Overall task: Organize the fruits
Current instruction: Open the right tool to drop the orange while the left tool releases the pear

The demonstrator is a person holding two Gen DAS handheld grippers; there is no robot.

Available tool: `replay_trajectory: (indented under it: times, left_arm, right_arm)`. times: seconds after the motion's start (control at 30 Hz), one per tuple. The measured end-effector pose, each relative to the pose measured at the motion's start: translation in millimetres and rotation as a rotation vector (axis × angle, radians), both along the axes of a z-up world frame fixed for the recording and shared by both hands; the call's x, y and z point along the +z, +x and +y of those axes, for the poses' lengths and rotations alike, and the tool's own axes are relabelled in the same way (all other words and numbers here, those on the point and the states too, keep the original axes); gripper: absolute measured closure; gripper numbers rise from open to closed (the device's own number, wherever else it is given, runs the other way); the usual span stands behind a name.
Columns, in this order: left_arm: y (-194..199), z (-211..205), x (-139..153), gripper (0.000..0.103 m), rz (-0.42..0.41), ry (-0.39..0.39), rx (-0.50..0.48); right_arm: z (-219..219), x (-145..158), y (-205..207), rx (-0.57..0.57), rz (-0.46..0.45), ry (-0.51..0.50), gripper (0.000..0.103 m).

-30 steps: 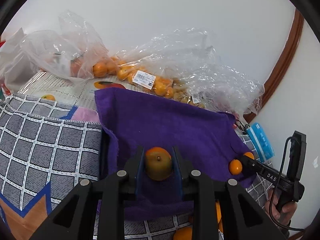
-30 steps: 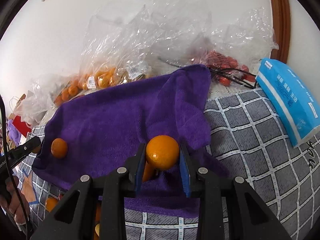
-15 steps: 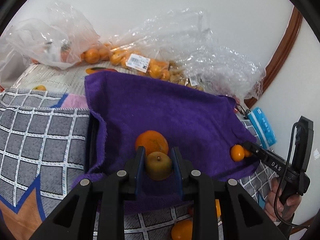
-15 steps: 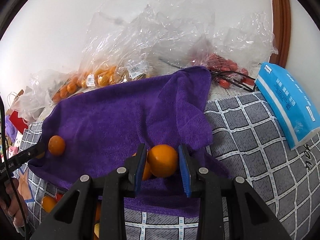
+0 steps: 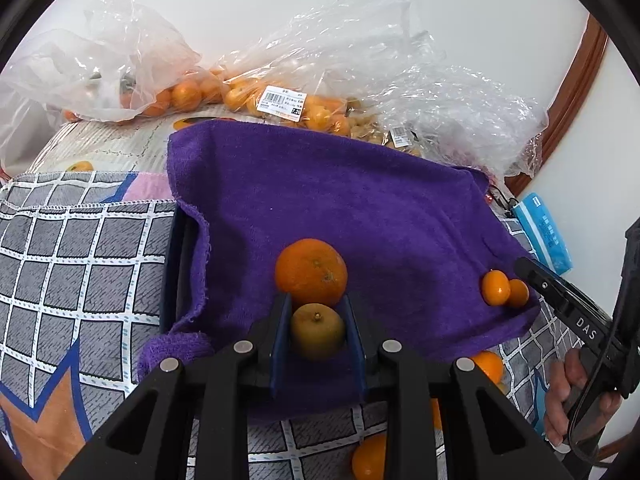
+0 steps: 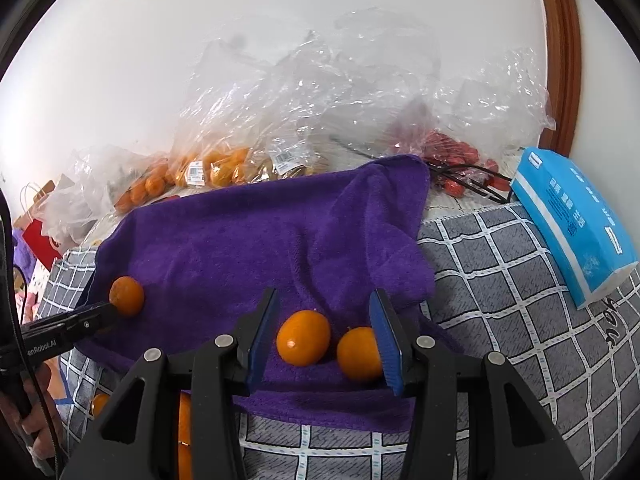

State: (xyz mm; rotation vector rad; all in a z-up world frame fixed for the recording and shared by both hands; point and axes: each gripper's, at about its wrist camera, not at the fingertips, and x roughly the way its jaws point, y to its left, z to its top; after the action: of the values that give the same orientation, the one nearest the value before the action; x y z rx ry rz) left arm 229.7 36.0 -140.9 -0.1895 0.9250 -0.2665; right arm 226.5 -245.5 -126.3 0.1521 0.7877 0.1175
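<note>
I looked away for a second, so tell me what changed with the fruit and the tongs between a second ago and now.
The right tongs opened and let go of their orange, which now lies on the purple towel beside a second small orange. The left tongs came down toward the towel, beside a large orange. They stayed shut on the greenish fruit; the bags and blue pack did not move.

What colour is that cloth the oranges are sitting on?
The towel is deep purple, plain with no pattern. It shows best in the right wrist view.

Purple towel (image 5: 344, 200), grey checked cloth (image 5: 80, 264)
</note>
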Motion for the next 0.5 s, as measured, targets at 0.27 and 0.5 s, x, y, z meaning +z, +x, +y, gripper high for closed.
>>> replay_trajectory:
  times: [0.27, 0.5]
  left_arm:
    - [-1.3, 0.7, 3.9, 0.07, 0.006, -0.018, -0.007]
    - [-7.8, 4.9, 15.9, 0.068, -0.043, -0.05, -0.004]
  right_arm:
    - [8.4, 4.4, -5.9, -0.01, -0.035, -0.045, 0.057]
    - [13.0, 0.8, -4.9, 0.027, 0.018, -0.013, 0.057]
